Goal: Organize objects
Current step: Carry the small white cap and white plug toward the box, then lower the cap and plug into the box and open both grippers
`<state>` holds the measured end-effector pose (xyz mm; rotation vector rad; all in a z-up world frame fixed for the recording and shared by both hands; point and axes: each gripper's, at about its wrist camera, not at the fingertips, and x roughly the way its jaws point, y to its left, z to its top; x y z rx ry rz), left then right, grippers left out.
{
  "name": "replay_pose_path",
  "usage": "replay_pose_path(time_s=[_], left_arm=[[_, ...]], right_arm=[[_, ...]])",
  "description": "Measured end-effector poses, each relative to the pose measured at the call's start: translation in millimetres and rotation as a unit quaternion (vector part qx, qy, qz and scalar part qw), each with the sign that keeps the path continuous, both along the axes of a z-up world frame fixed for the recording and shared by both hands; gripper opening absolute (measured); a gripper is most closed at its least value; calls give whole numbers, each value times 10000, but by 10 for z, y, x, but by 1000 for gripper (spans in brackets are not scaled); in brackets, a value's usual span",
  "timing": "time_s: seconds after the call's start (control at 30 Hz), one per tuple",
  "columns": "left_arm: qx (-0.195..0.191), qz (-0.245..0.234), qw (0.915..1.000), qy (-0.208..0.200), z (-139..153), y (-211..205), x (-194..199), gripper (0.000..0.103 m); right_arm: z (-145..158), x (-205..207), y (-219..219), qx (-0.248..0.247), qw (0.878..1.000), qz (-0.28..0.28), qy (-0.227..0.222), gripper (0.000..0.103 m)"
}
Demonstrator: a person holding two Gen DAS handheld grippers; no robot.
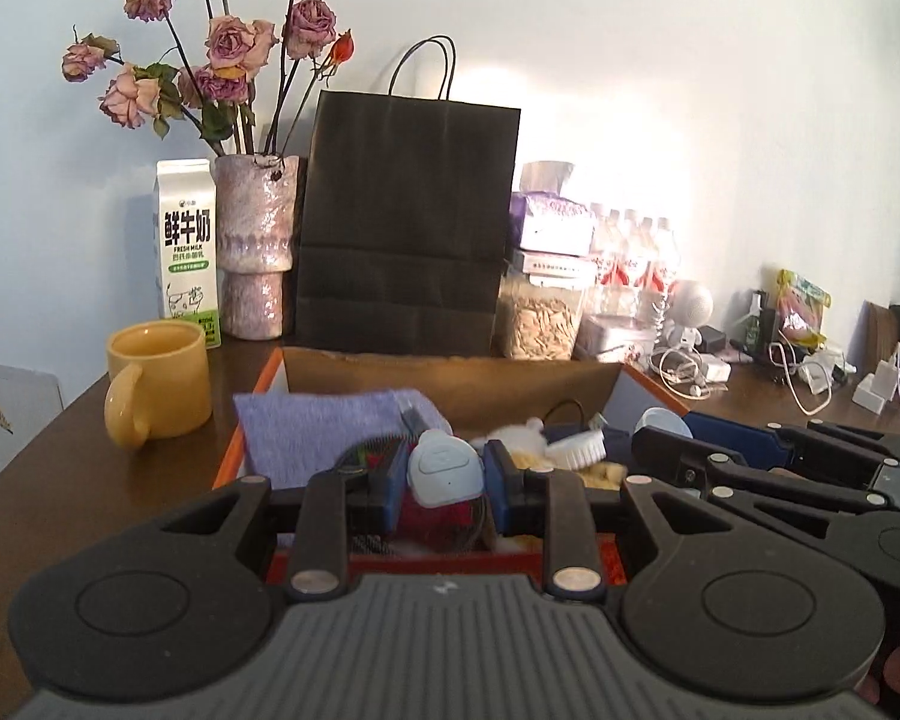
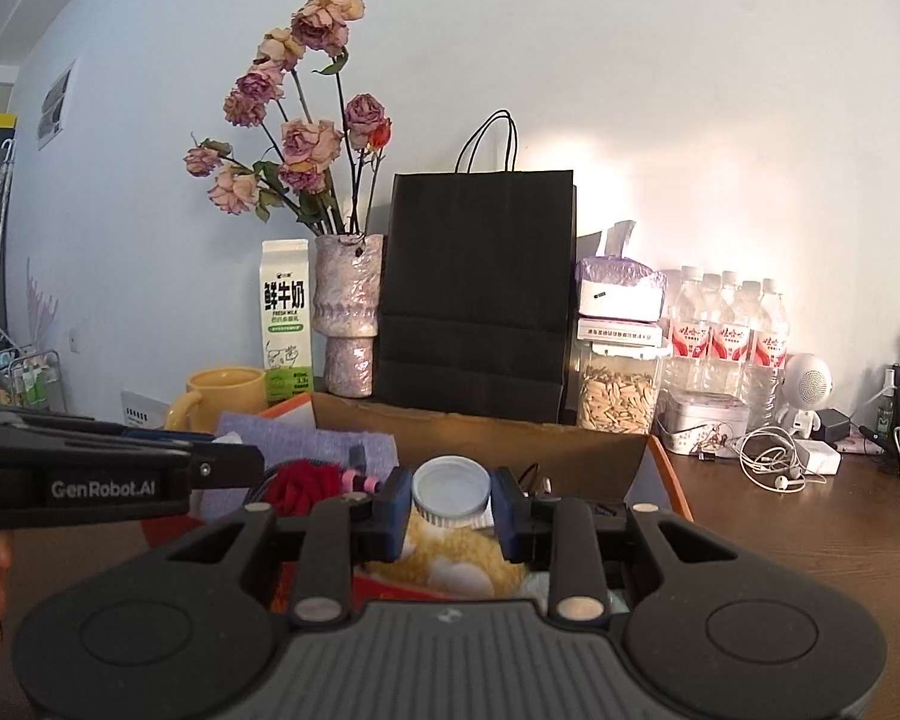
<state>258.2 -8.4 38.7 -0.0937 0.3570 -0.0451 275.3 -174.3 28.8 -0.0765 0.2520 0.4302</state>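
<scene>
While both tools hang over the open box (image 1: 450, 369), each is already clamped on something: your left gripper (image 1: 445, 483) has its blue pads pressed against the sides of a small pale plastic gadget (image 1: 444, 471), and your right gripper (image 2: 450, 495) squeezes a white round-lidded jar (image 2: 450, 489) across its ribbed side, just under the cap. Both pieces sit above the clutter in the box, over the purple cloth (image 1: 324, 426), a brush (image 1: 579, 447) and a yellow plush (image 2: 450, 564). The gadget looks light, hard and smooth, so it may well pivot or slip between the pads; hold it across its widest part and keep it level. The jar looks stiff and light too, and its ribbing should give some bite, though a grip on the cap alone could twist loose, so stay on the body. Outside the box, the table (image 1: 90, 480) carries a yellow mug (image 1: 162, 387) and a black bag (image 1: 408, 222), both near enough to knock.
</scene>
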Motion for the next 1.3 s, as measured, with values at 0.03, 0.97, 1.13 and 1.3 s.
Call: replay_pose_path(time_s=[0.03,0.97,1.13,1.3], left_arm=[[-10,17,10000,-18,13,11,51,28],[40,41,9998,-195,-119,205,642,28],[-3,221,9994,-254,-118,248,611,65],[27,511,9975,-490,-77,288,547,103]], right_arm=[[6,45,17,17,10000,-13,-1,27],[-184,684,268,-54,9995,-44,316,28],[-189,686,241,-58,9991,-102,404,38],[-172,643,173,45,9992,-228,312,103]])
